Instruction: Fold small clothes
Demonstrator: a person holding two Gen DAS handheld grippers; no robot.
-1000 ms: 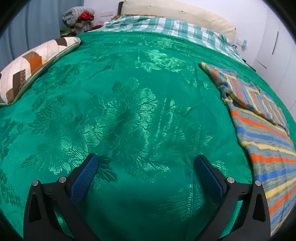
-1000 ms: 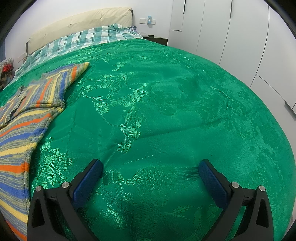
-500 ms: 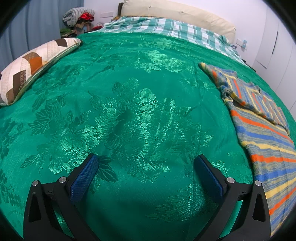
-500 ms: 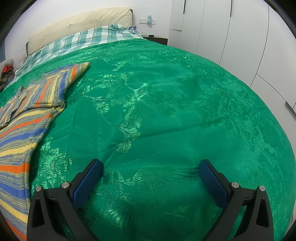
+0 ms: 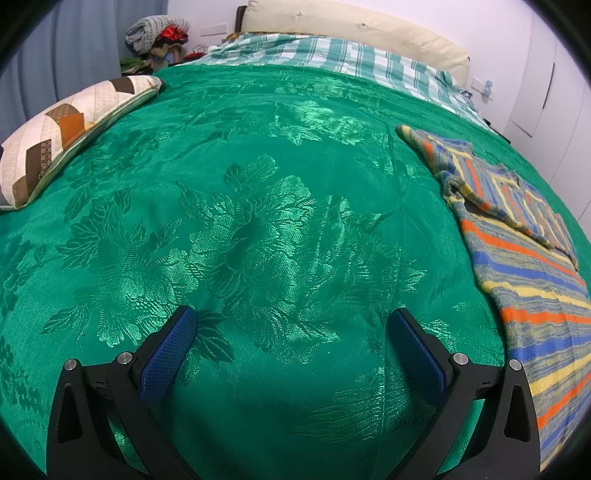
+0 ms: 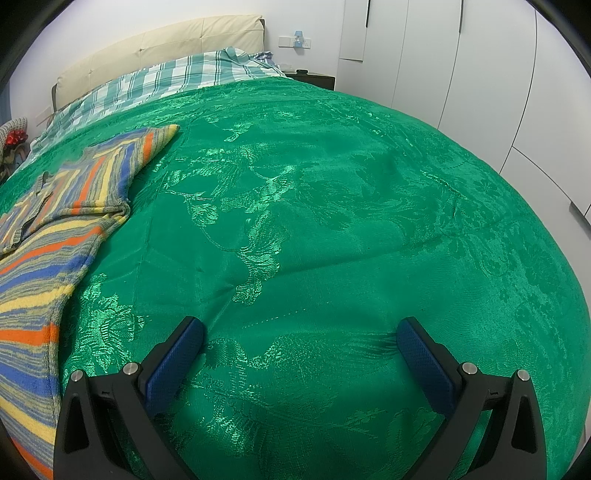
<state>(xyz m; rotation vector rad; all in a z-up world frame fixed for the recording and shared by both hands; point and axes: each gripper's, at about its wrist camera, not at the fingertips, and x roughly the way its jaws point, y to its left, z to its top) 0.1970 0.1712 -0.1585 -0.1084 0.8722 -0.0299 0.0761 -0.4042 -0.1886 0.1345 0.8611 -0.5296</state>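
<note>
Nothing readable is showing anywhere from where I'm standing. The striped sweater (image 5: 528, 266) and the green bedspread (image 5: 258, 221) are carrying only patterns, no lettering or labels.

**A green bed and what lies on it**

The bed is covered by a shiny green bedspread (image 5: 258, 229) woven with a leaf and flower pattern, lightly creased in places. At the far end a green-and-white checked sheet (image 5: 332, 59) shows beyond the spread, just before the cream headboard (image 5: 354, 29). At the far left edge lies a patchwork pillow (image 5: 66, 129) in cream, brown and orange. Right of the middle, a striped knitted garment (image 5: 524, 258) in blue, orange, yellow and grey lies spread flat on the spread, one sleeve reaching toward the far end.
</note>
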